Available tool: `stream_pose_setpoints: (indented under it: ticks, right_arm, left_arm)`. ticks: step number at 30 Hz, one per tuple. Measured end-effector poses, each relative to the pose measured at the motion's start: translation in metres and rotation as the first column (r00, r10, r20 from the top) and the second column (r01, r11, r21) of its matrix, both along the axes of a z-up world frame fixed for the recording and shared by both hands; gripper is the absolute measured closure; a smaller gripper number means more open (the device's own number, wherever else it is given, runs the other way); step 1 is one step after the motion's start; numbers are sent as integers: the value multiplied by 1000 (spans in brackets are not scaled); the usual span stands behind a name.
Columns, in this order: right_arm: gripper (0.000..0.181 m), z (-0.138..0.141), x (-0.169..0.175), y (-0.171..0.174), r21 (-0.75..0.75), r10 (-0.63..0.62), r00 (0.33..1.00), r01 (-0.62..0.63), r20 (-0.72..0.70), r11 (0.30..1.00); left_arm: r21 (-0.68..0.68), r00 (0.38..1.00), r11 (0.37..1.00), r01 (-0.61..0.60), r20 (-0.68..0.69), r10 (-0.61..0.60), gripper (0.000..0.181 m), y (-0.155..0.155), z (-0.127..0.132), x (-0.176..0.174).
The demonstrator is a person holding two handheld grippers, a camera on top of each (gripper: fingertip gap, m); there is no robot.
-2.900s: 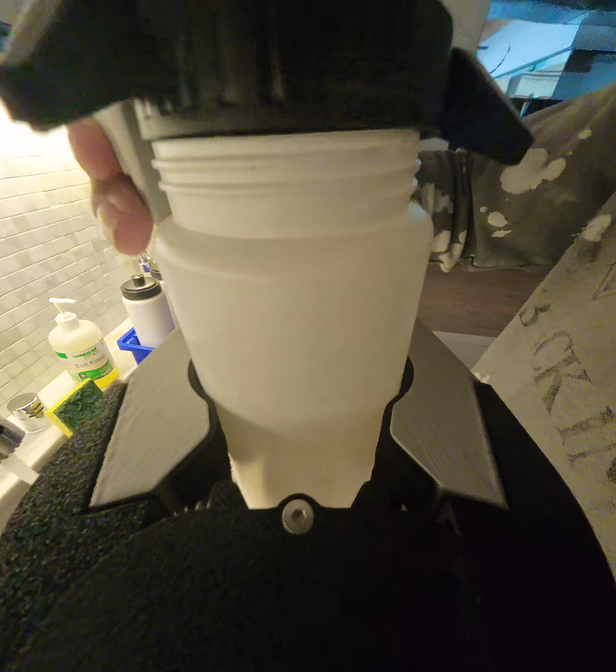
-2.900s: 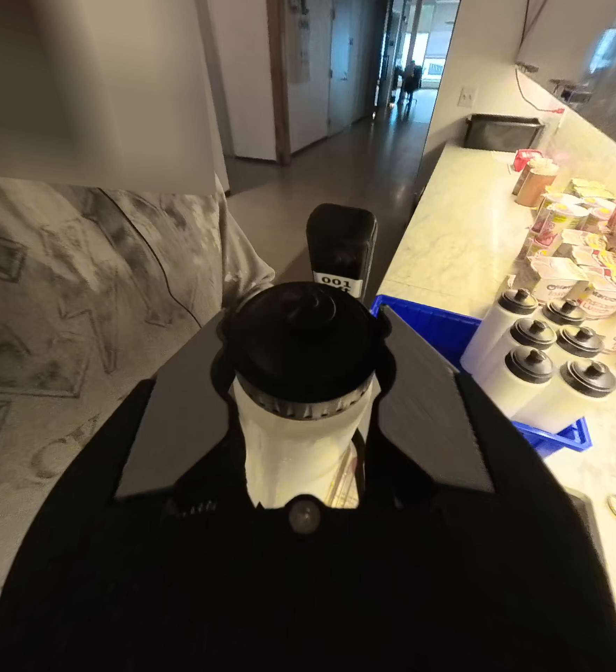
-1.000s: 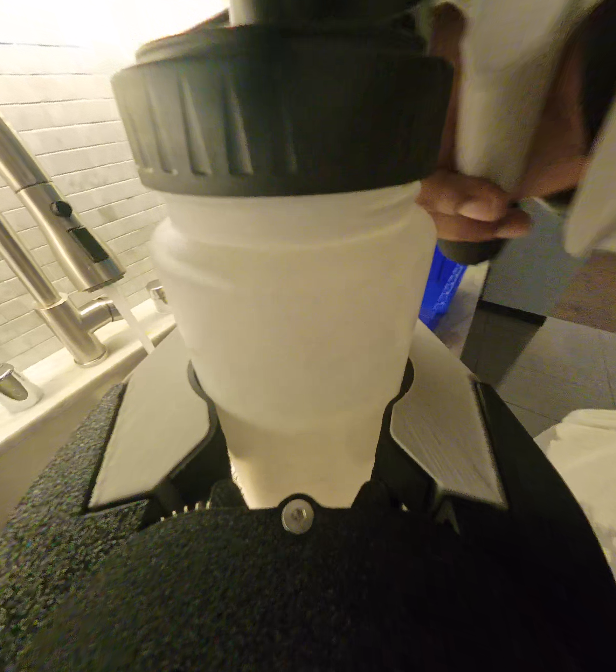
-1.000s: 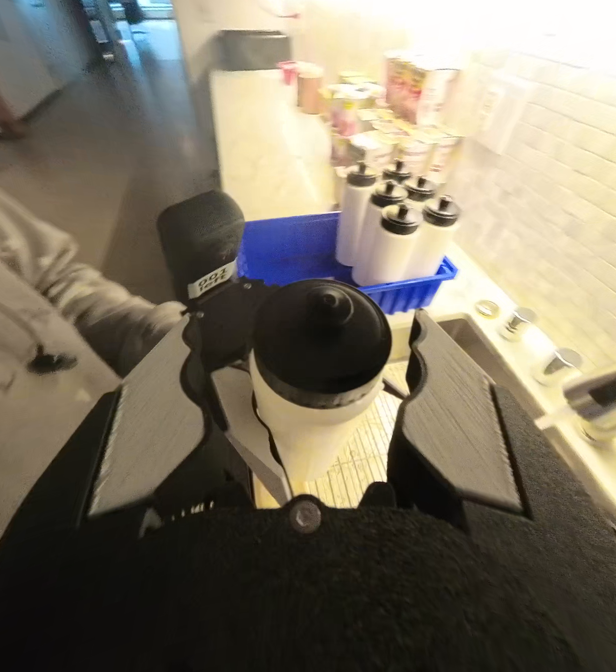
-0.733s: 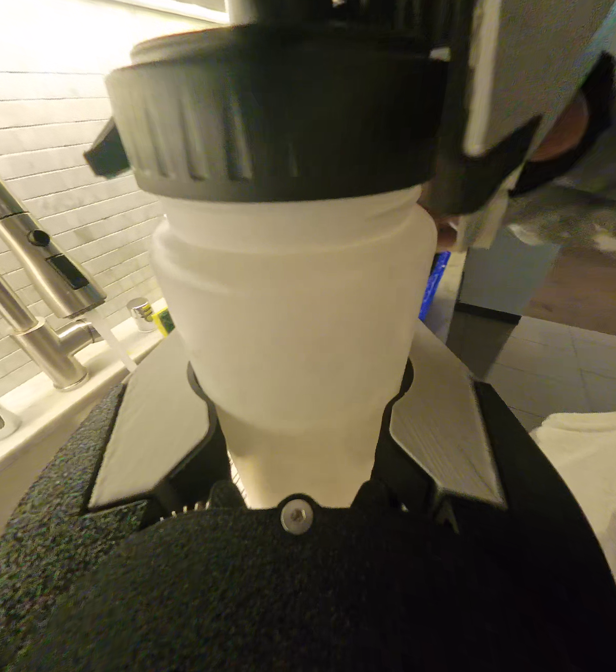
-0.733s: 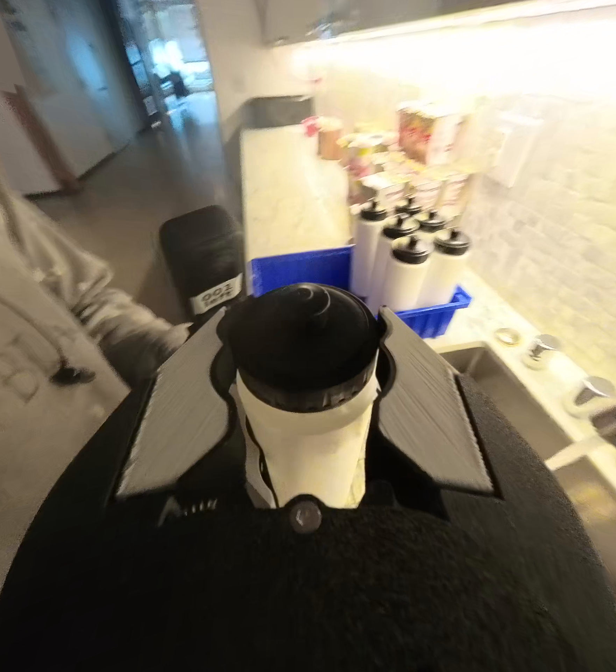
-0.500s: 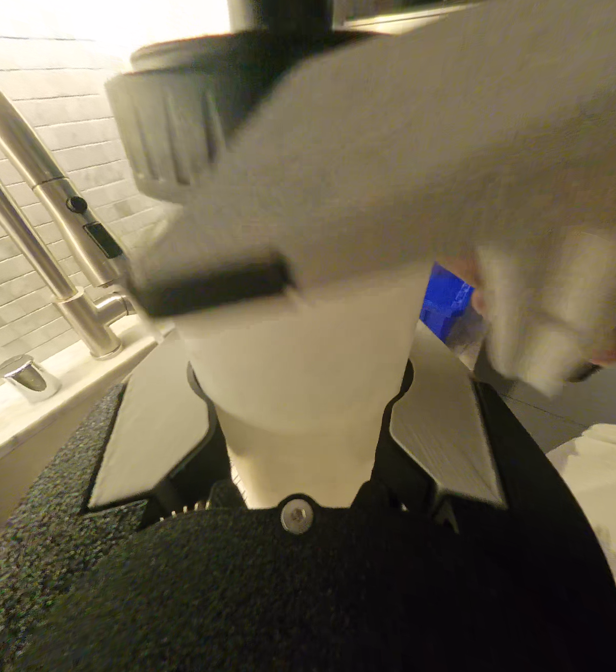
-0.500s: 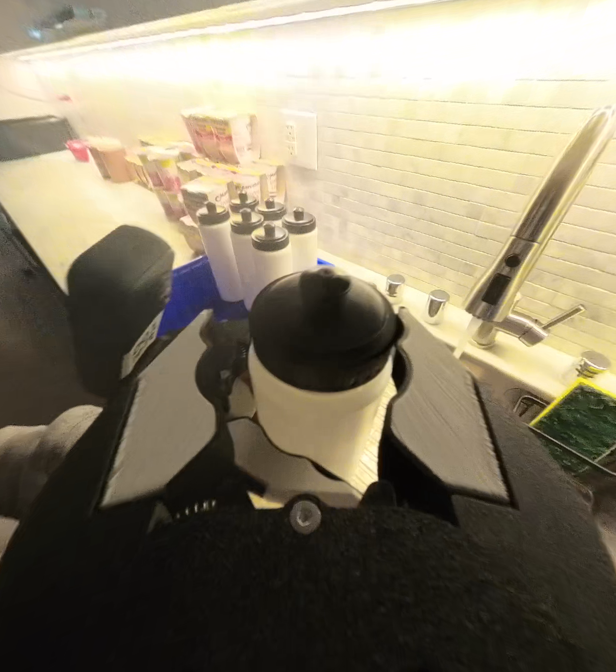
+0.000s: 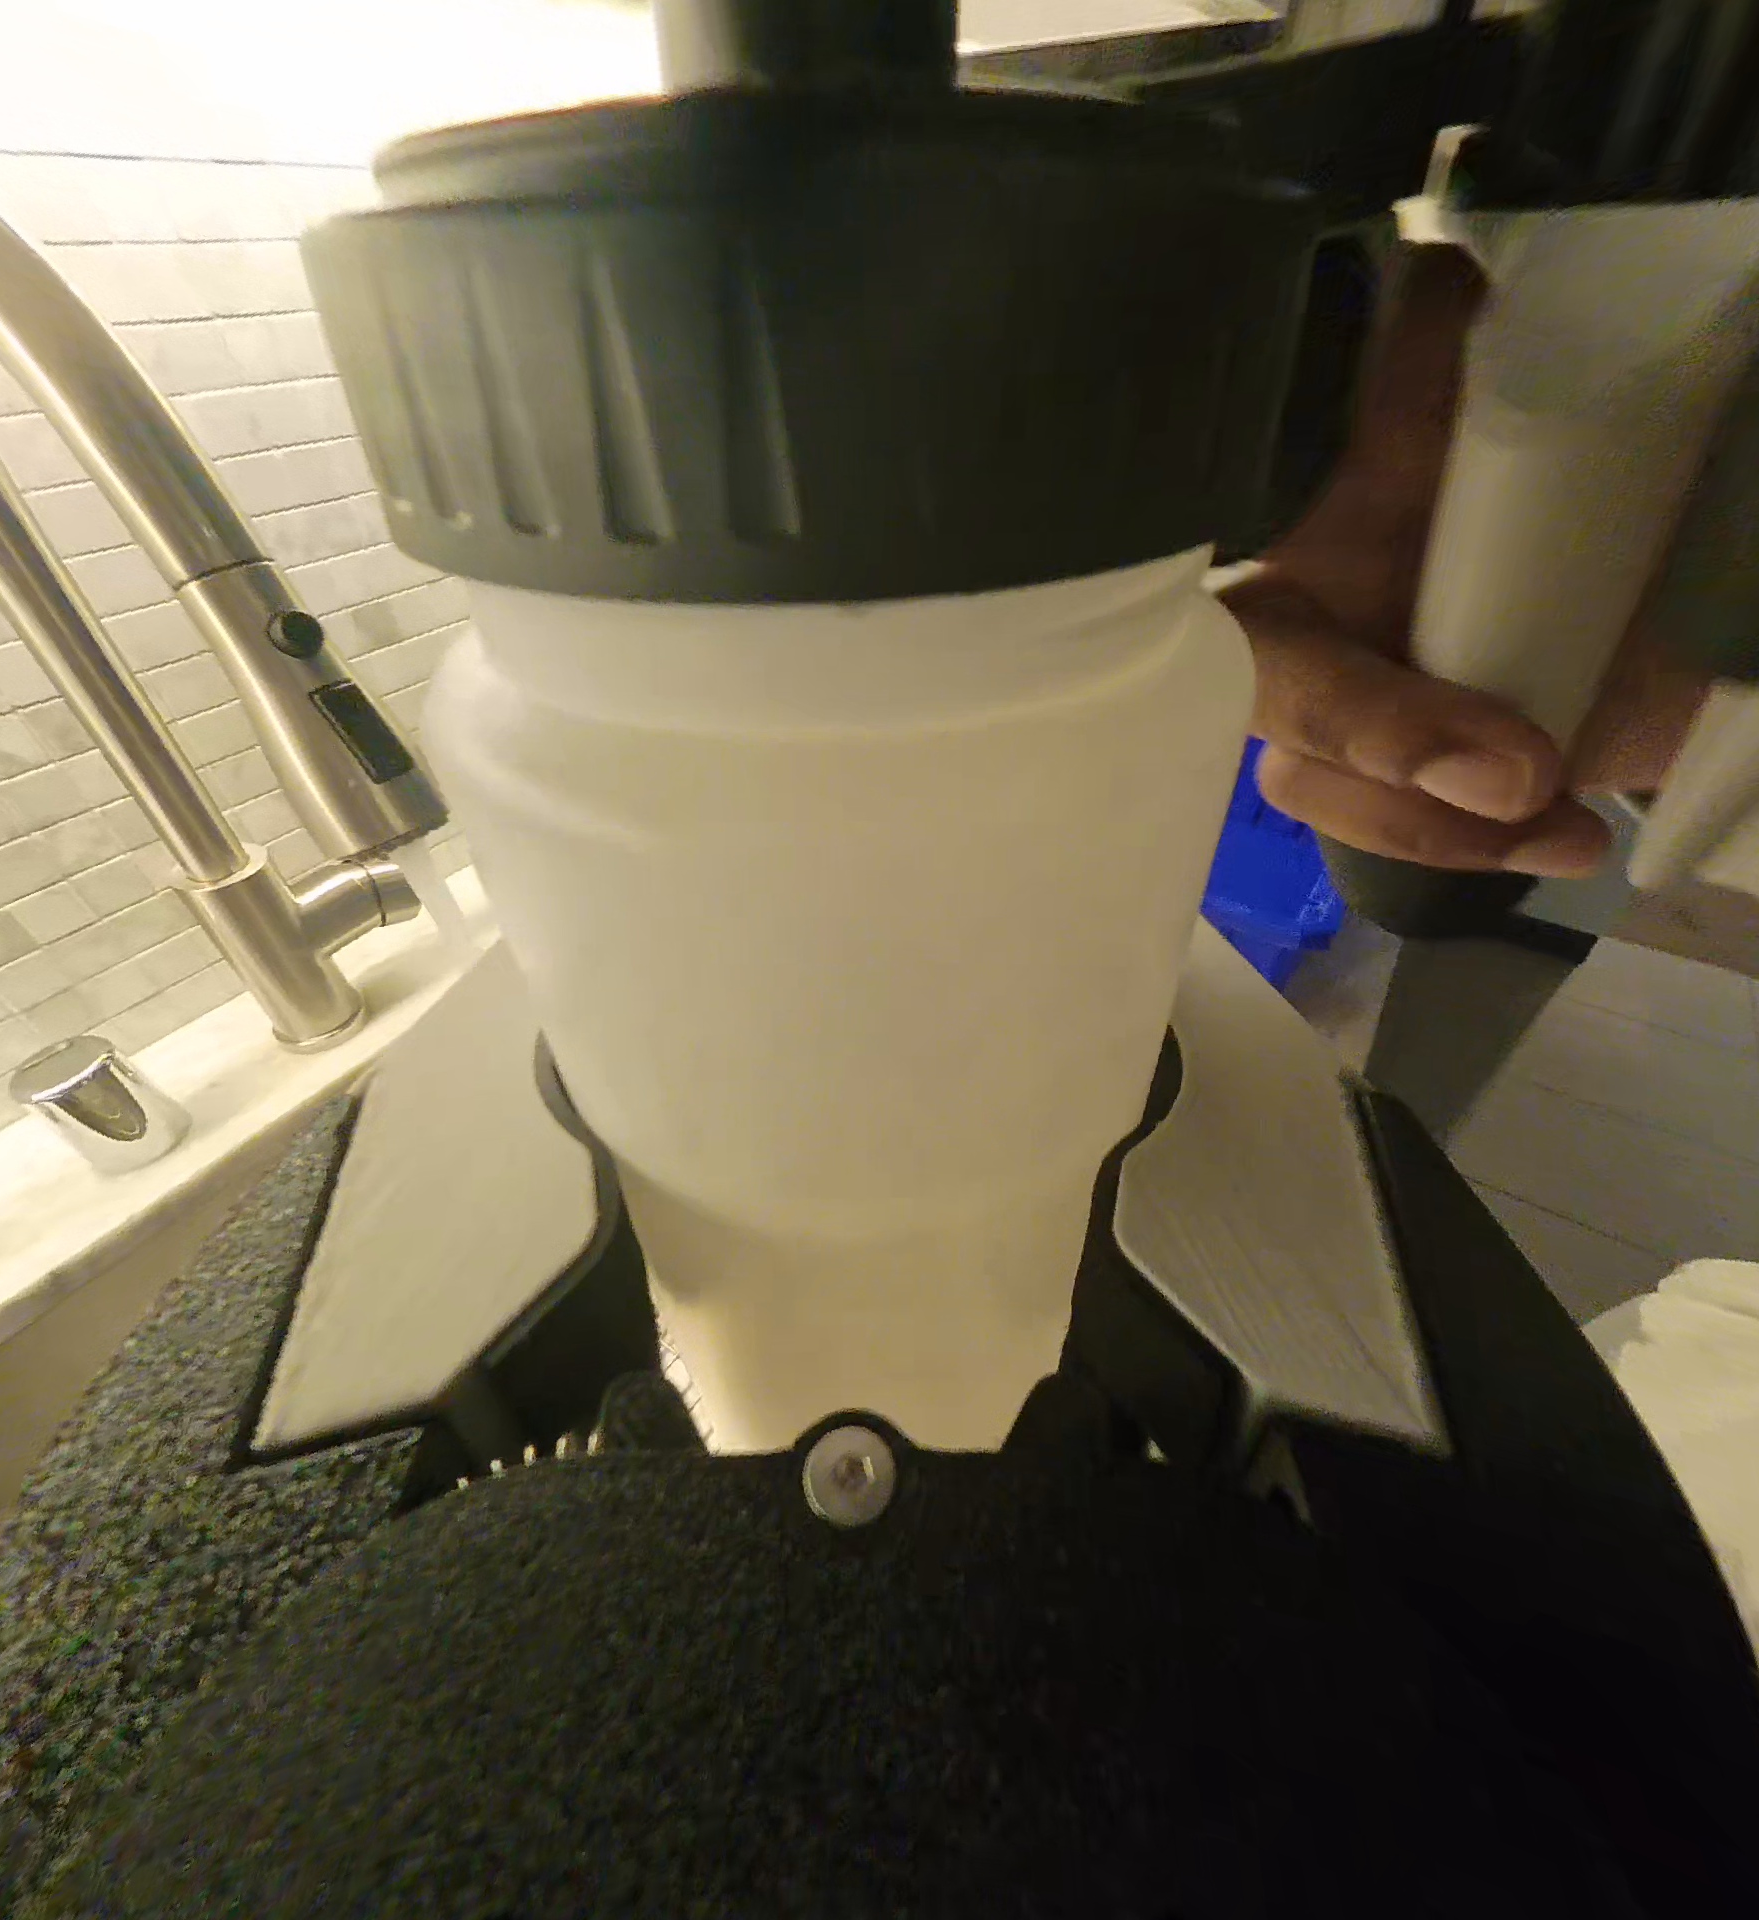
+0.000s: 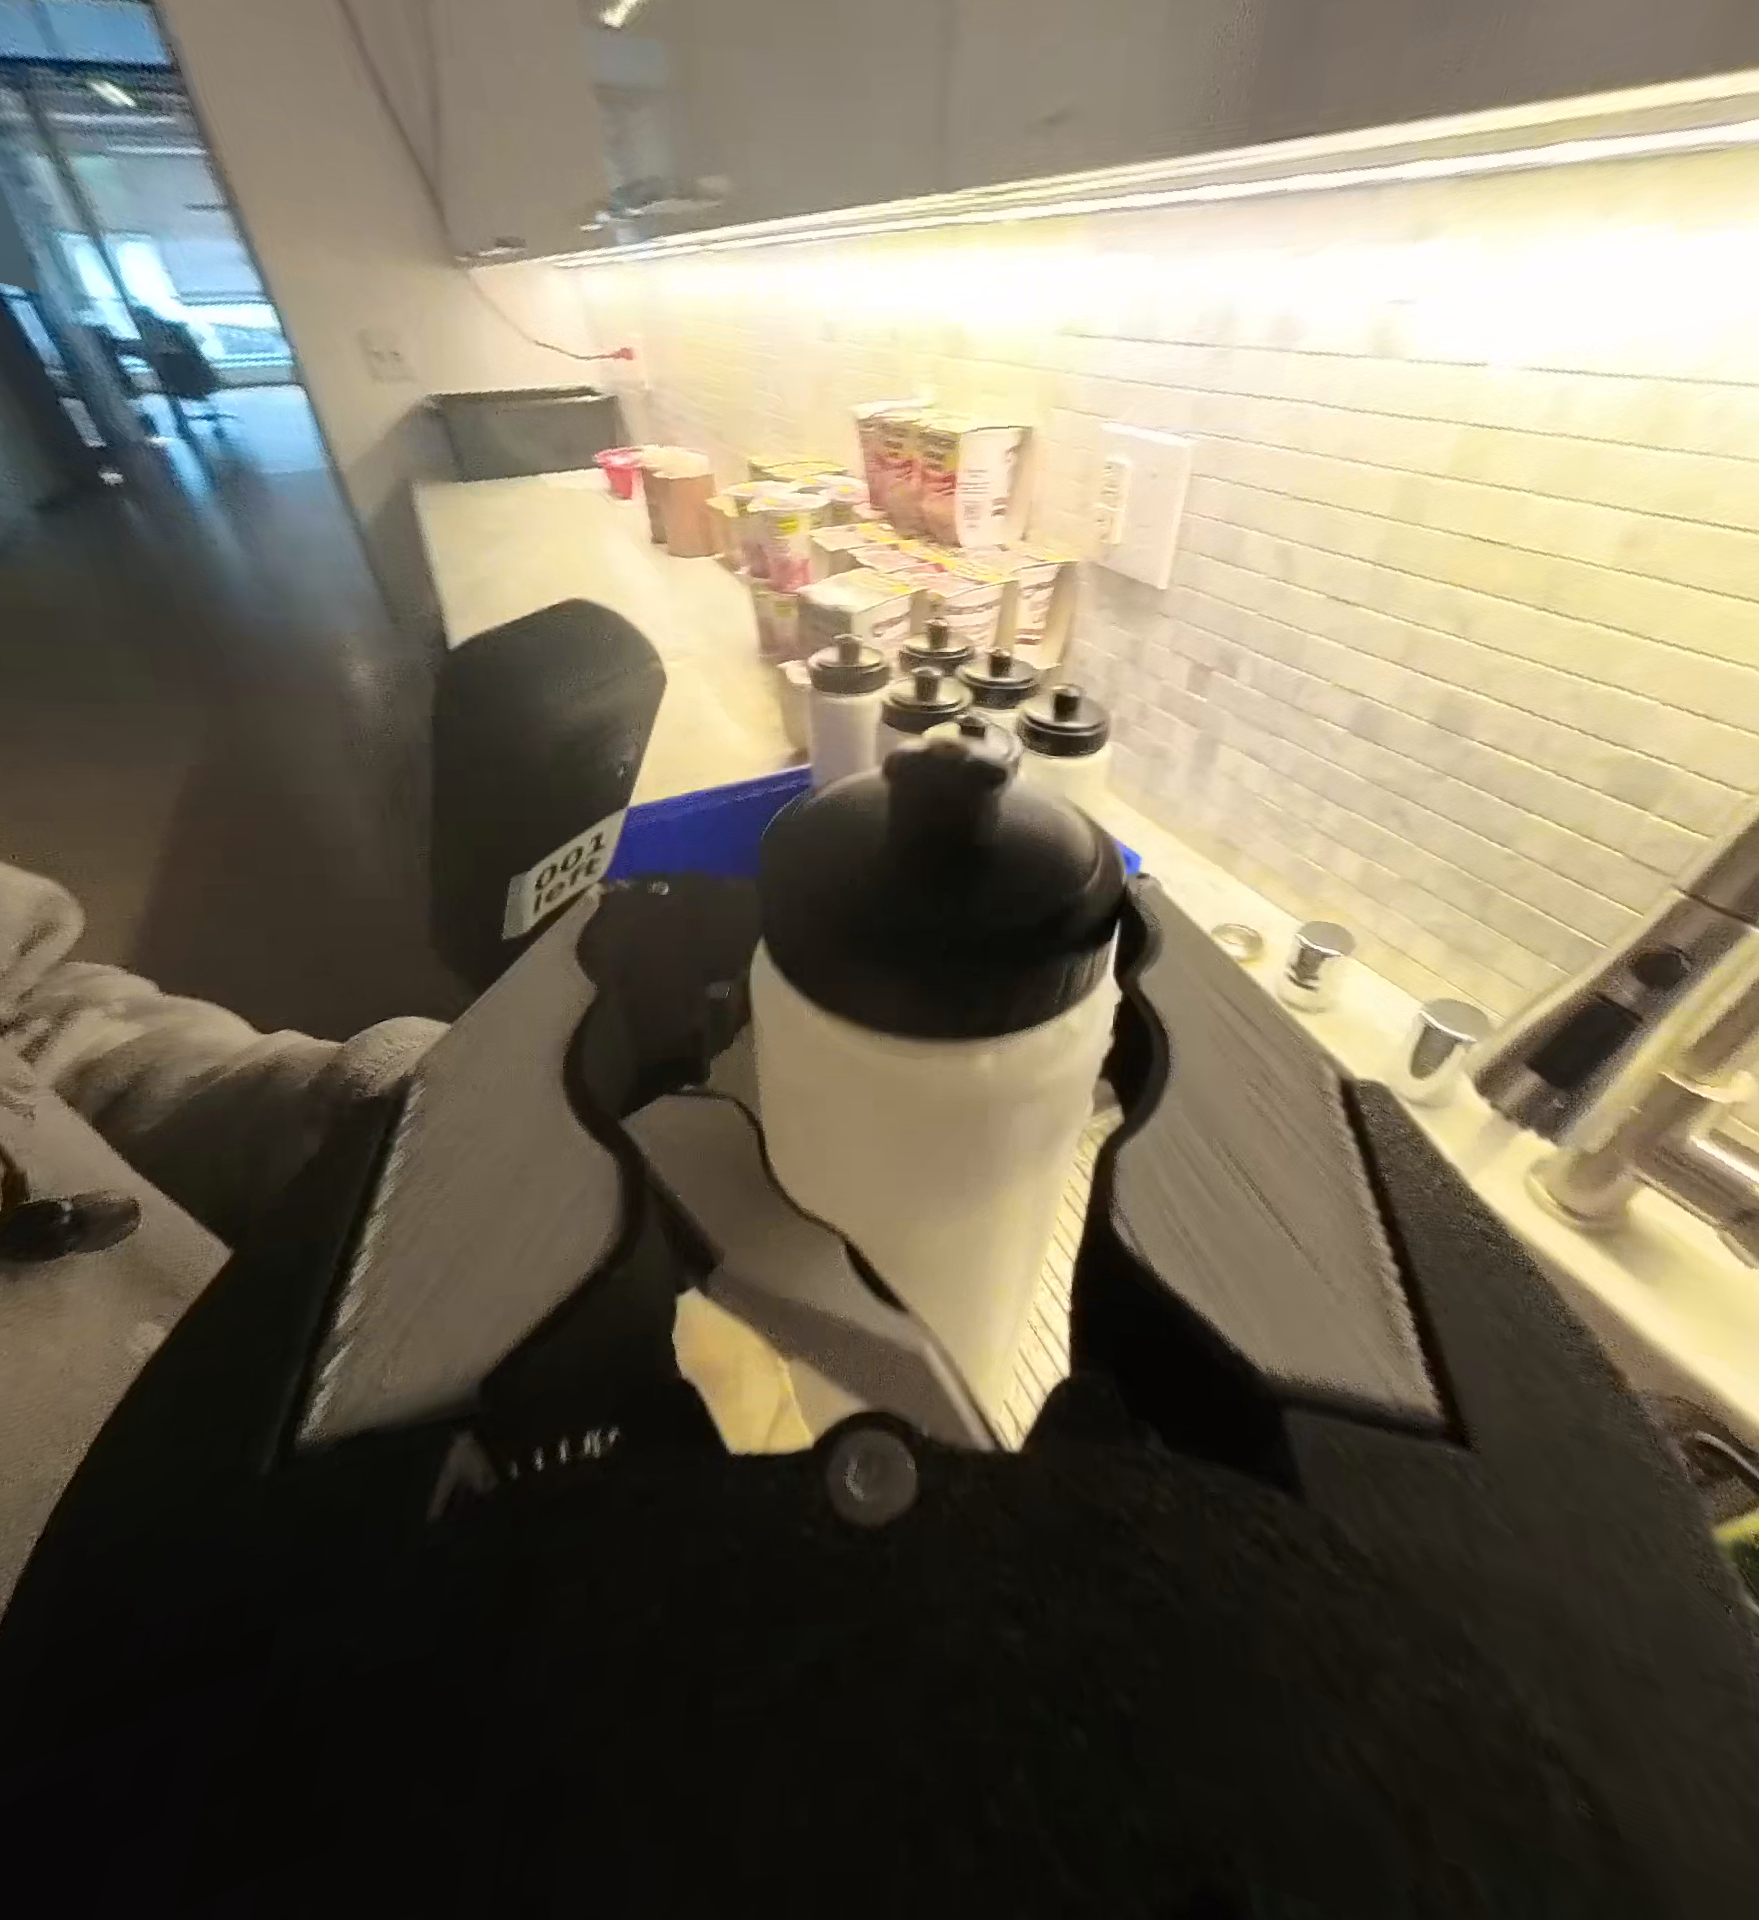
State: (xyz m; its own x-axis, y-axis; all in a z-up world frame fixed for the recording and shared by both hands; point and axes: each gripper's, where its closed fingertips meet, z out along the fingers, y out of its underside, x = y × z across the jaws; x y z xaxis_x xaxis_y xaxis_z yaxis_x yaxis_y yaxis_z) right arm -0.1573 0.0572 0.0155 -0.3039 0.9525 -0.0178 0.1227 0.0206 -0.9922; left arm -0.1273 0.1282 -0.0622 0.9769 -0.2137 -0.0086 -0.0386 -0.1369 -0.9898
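Note:
My left gripper [image 9: 859, 1039] is shut on the body of a white plastic bottle [image 9: 833, 883] and holds it upright over the sink. A black ribbed cap [image 9: 833, 343] sits down on the bottle's neck. In the right wrist view my right gripper [image 10: 859, 904] is open around that cap [image 10: 942, 914]. Its right finger is close against the cap and its left finger stands apart from it. The left gripper's black body [image 10: 542, 769] shows behind the bottle [image 10: 916, 1143]. A hand [image 9: 1394, 748] on the right gripper shows beside the cap.
A steel tap [image 9: 179, 582] stands to the left with water running; it also shows in the right wrist view [image 10: 1685, 997]. A blue bin [image 10: 688, 831] holds several capped white bottles [image 10: 958, 686]. Cartons [image 10: 916, 540] stand behind it. A person's grey sleeve [image 10: 75, 1091] is at left.
The bottle's threads were bare under a lifted cap; now the cap covers them. My right gripper closed on the cap, then opened and swung round towards the tap.

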Motion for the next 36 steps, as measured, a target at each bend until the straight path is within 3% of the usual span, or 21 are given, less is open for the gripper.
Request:
stream_pose_setpoints:
  ticks: [3, 7, 10, 15, 17, 19, 21, 24, 26, 28, 30, 33, 36]
  right_arm:
    - [87, -1, 16, -4, 8, -55, 998, 55, -25, 998]
    - [124, 14, 38, -7, 7, 5, 997, -4, -81, 1000]
    - [94, 21, 28, 14, 14, -26, 997, 27, -79, 1000]
    - [86, 19, 10, 3, 20, 289, 957, -289, 0, 957]
    - [101, 18, 12, -13, -29, 445, 894, -444, 44, 895]
    - [103, 19, 11, -19, -10, 466, 883, -466, 52, 885]
    - [103, 22, 5, -16, 2, 366, 930, -366, 26, 930]
    - [104, 24, -7, -3, 19, 17, 999, -16, -52, 1000]
    - [104, 19, -9, 11, 2, -271, 961, 271, -59, 962]
    - [101, 11, -7, 17, 88, -423, 904, 428, -68, 900]
    - [98, 14, -7, 11, 120, -328, 942, 335, -71, 935]
    - [92, 24, -2, -5, 27, 66, 998, -66, 9, 997]
    - [90, 30, 16, -21, -37, 438, 897, -437, 50, 899]
  left_arm:
    - [3, 1000, 1000, -11, 23, 11, 79, 3, 2, -6]
    - [3, 999, 1000, 8, 38, -8, 78, 3, 5, -5]
    - [3, 1000, 1000, 19, 2, -19, 79, 3, 5, -1]
    - [17, 994, 993, 113, -10, -113, 79, -5, 13, 18]
    - [21, 985, 985, 171, -13, -171, 79, -10, 16, 29]
    - [22, 983, 982, 186, -10, -186, 79, -13, 20, 33]
    - [24, 989, 989, 145, -3, -145, 79, -13, 22, 28]
    - [17, 999, 999, 29, -19, -29, 79, -9, 22, 13]
    - [4, 999, 999, -34, -37, 34, 79, -5, 18, 6]
    - [-3, 998, 999, -38, -45, 38, 79, -3, 12, 7]
    - [5, 1000, 1000, 2, -1, -2, 79, -6, 14, 14]
    - [15, 998, 998, 62, -9, -62, 79, -12, 18, 23]
    - [17, 990, 990, 141, 3, -141, 79, -18, 23, 33]
